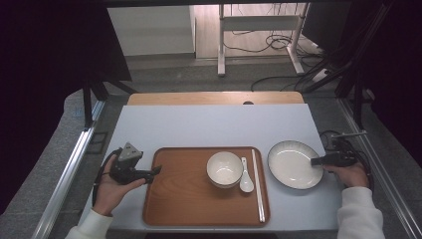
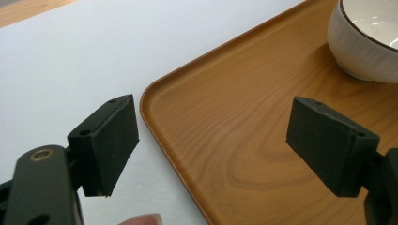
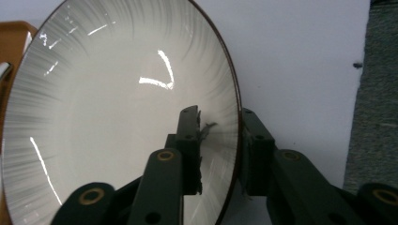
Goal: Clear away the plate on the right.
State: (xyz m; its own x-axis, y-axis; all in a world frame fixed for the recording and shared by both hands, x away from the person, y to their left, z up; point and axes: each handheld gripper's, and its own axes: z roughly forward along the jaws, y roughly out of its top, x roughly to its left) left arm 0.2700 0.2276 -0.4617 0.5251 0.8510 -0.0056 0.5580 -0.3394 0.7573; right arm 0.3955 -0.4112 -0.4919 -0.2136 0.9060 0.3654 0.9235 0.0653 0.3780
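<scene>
The plate lies flat on the white bench, just beside the right edge of the wooden tray; it looks glazed ceramic, so likely stiff, slippery and breakable, best taken at the thin rim, where a firm squeeze and a level lift would serve. The right tongs straddle that rim at the plate's right side, one jaw inside and one outside, narrowed almost onto the edge; whether the pads already press I cannot tell. Left of the plate, on the tray, stand a white bowl, a spoon and chopsticks. The left tongs gape wide over the tray's far left rim, holding nothing.
</scene>
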